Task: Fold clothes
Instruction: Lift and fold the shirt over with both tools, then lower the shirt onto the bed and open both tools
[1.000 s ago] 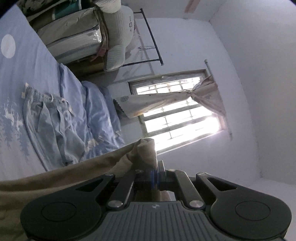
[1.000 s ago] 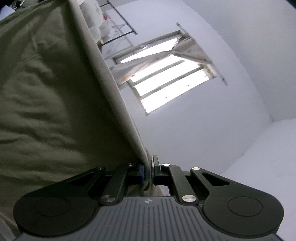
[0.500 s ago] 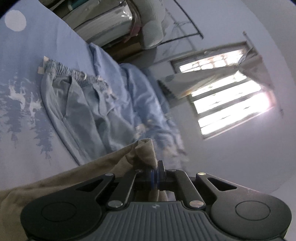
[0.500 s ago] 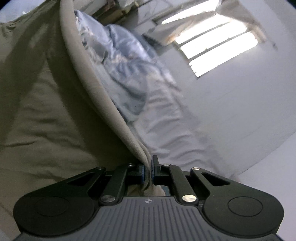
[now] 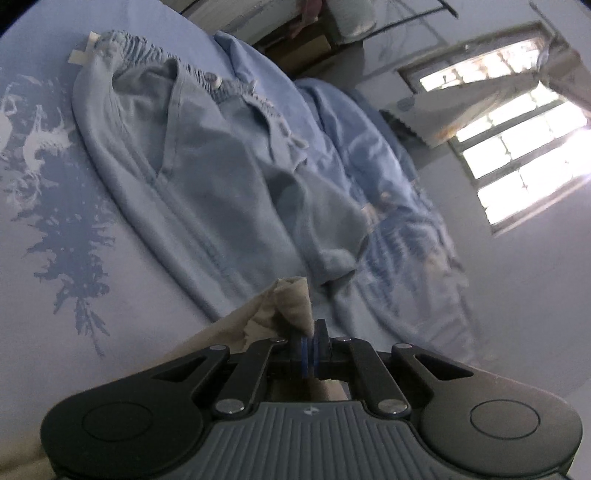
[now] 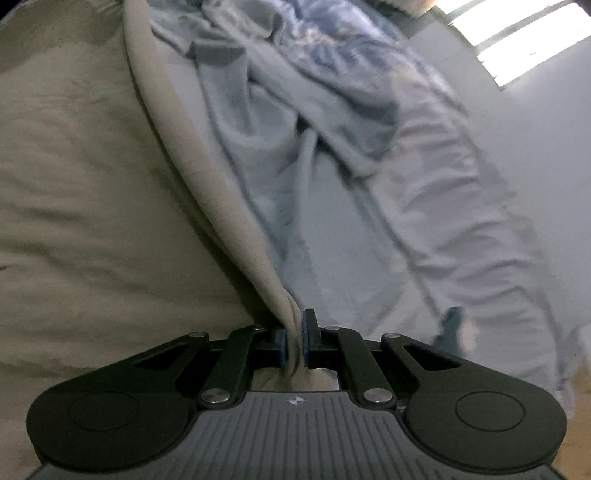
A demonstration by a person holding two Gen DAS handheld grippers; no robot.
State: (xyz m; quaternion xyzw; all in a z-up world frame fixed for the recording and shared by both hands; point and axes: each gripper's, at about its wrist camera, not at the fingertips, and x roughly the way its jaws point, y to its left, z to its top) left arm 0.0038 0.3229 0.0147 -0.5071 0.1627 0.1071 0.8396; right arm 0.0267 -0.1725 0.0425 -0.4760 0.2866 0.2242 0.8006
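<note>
Above the bed (image 5: 44, 295), left gripper (image 5: 310, 347) and right gripper (image 6: 294, 341) pinch beige cloth (image 6: 74, 184)

Pale blue bedsheet (image 5: 44, 288) with a dark blue tree-like print and white deer shapes, filling the 9 o'clock side of the left view. Rumpled blue quilt (image 5: 373, 155) toward 1 o'clock, also bunched at 12 o'clock in the right view. Barred window (image 5: 517, 155) at 2 o'clock, bright, with a tied-back curtain (image 5: 476, 96) across it. Black clothes rack (image 5: 417, 18) near 12 o'clock. White wall (image 5: 546, 295) at 3 o'clock.
</note>
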